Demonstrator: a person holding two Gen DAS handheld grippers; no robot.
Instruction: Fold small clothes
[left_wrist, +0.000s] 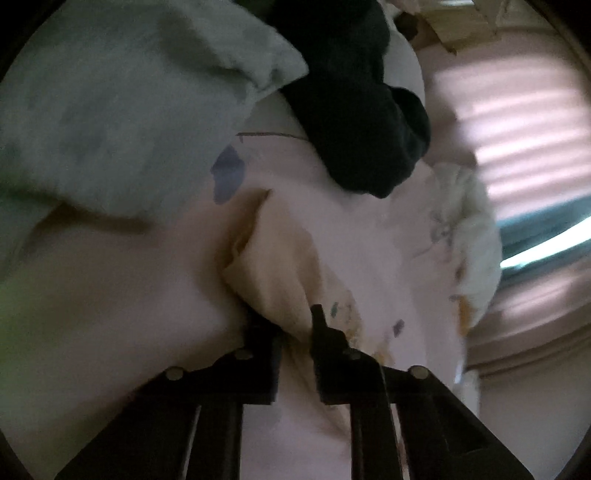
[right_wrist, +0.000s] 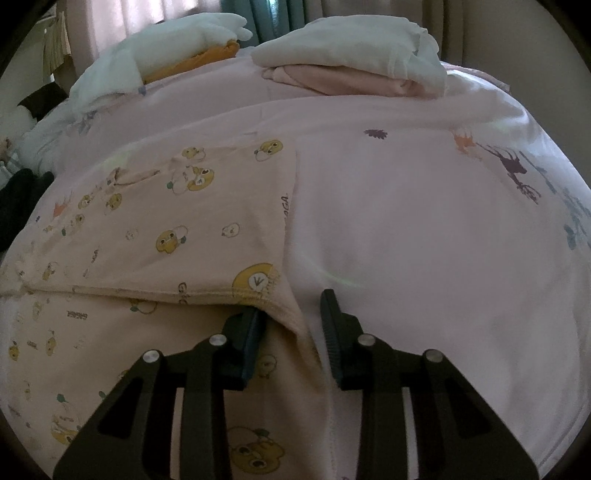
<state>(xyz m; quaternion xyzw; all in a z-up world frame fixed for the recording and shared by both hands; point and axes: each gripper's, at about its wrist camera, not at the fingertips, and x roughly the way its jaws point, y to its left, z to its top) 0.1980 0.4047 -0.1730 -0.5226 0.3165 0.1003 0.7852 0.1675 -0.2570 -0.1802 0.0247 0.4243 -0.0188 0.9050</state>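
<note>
Setting: a home bedroom. A bed covered by a pale pink cotton sheet printed with small deer and leaf motifs (right_wrist: 424, 229) carries folded stacks of white, orange and pink clothes (right_wrist: 354, 62) at its far edge. Behind the bed hang long pinkish curtains (right_wrist: 122, 22) with a teal curtain panel (right_wrist: 273, 14) between them, daylight showing through.

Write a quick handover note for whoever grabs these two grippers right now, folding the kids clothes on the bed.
Left gripper: shut on a bunched fold of the peach printed garment, lifted off the pink sheet.
Right gripper: open, its fingers on either side of the garment's folded corner; nothing pinched.
Done: one flap is folded over. Two folded stacks sit at the far end of the bed.
Left: close the right gripper on the corner, finish the fold, probably add it to a stack. A dark garment lies unfolded nearby.
</note>
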